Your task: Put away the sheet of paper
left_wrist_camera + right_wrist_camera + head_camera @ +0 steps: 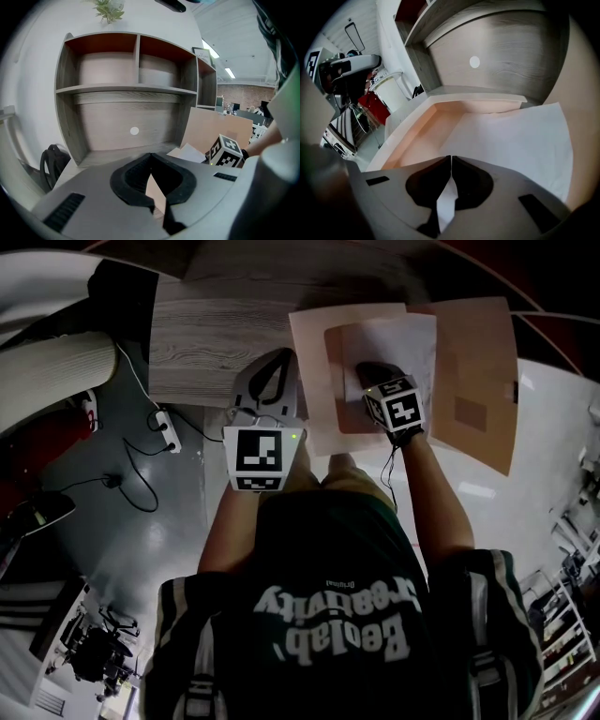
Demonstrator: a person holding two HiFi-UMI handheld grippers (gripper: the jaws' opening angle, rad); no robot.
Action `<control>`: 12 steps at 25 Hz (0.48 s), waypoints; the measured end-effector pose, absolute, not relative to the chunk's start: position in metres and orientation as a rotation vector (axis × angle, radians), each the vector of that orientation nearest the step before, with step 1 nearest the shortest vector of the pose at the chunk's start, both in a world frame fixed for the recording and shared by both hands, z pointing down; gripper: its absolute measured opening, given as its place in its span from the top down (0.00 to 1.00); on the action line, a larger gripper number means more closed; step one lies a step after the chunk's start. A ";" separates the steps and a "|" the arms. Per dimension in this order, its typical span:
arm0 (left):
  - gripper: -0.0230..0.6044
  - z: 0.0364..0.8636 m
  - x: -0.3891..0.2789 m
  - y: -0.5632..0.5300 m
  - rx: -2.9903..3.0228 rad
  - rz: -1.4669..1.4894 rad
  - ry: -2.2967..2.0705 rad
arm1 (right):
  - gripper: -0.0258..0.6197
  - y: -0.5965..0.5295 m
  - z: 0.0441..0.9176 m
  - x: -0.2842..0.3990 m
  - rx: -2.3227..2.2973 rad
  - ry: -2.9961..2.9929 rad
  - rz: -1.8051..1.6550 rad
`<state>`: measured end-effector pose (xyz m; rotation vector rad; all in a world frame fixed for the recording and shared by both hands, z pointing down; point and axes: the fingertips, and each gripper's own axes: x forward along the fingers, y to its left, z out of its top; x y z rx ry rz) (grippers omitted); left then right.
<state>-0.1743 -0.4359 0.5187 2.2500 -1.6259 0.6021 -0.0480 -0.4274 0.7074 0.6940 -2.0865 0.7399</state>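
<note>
A white sheet of paper [401, 341] [511, 136] lies in a shallow tan cardboard box [314, 381] [417, 136] on the desk. The box's brown lid [478, 362] [211, 129] stands open to the right. At the sheet's near edge is my right gripper [373, 371] [451, 158], shut on the paper, which runs in between the jaws. My left gripper [272, 371] [150, 155] hovers by the box's left edge, shut with nothing in it. In the left gripper view the right gripper's marker cube [228, 151] shows beside the lid.
A wooden shelf unit [136, 89] with open compartments rises behind the grey wood desk [216, 334], a small plant [108, 9] on top. A black bag [51, 161] sits left of the desk. Cables and a power strip [167, 427] lie on the floor.
</note>
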 end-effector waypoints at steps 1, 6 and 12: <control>0.94 0.519 -0.176 -0.435 2.248 0.602 -1.627 | 0.91 -0.432 0.705 -0.043 0.726 -2.087 0.727; 0.94 0.515 -0.180 -0.432 2.249 0.595 -1.634 | 0.91 -0.454 0.704 -0.005 0.885 -2.015 0.682; 0.94 0.515 -0.187 -0.430 2.245 0.593 -1.638 | 0.91 -0.455 0.714 0.002 0.869 -1.961 0.617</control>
